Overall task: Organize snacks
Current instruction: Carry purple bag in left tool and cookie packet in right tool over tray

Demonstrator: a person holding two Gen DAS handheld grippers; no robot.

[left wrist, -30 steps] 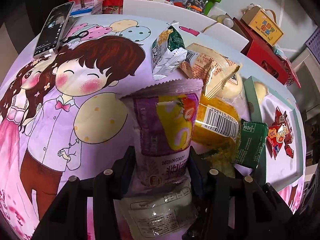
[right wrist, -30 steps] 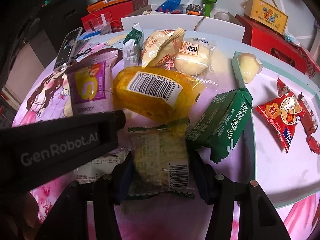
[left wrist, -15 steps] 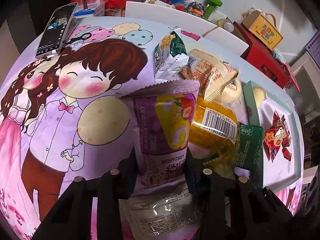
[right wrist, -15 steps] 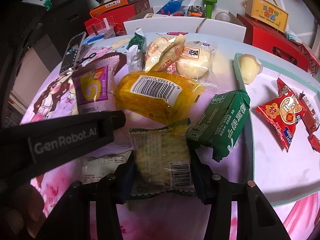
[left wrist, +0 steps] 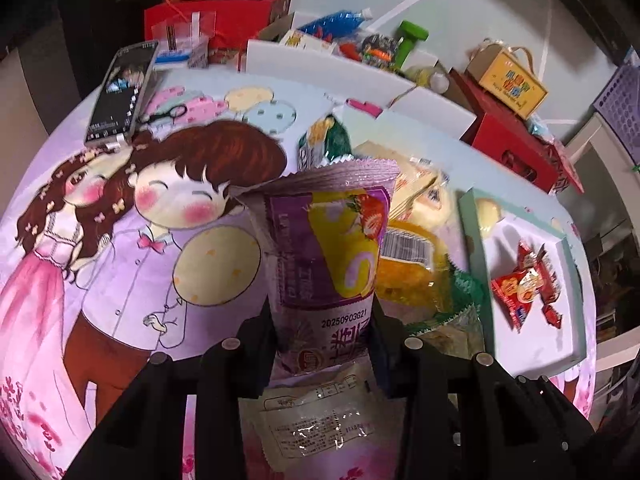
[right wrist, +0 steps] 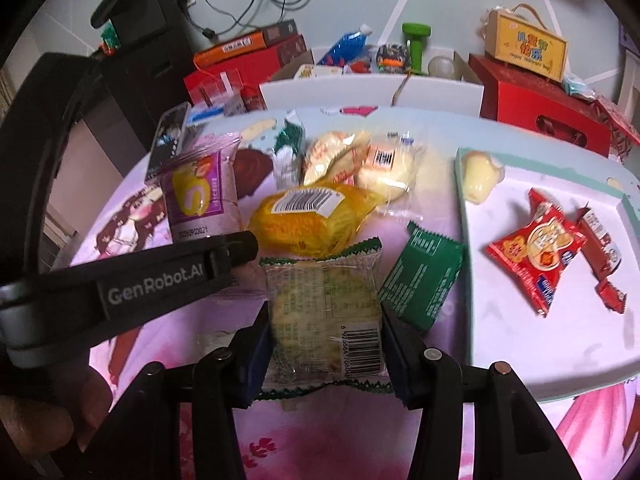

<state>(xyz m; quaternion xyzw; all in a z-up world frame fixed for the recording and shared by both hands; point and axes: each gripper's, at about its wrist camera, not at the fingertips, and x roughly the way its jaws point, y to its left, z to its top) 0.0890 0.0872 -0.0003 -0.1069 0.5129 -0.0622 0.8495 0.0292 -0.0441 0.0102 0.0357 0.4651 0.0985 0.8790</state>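
Note:
My left gripper (left wrist: 324,344) is shut on a purple cake-roll packet (left wrist: 324,264), which stands upright between the pads, lifted off the cartoon tablecloth. The right wrist view shows the same purple packet (right wrist: 200,196) at the tip of the left gripper (right wrist: 236,248). My right gripper (right wrist: 326,344) is shut on a clear biscuit packet with green zigzag ends (right wrist: 324,312), held above the table. A white tray with a teal rim (right wrist: 520,340) lies to the right, holding red snack packets (right wrist: 536,248) and a pale bun (right wrist: 480,176).
Loose snacks lie between the grippers and the tray: a yellow packet (right wrist: 312,220), a dark green packet (right wrist: 424,276), cream buns (right wrist: 384,168). A clear packet (left wrist: 316,424) lies under the left gripper. A phone (left wrist: 124,92) rests far left; boxes crowd the table's back edge.
The left jaws closed tighter on the purple packet. Both grippers rose, lifting their packets off the cloth; the table looks farther away in both views.

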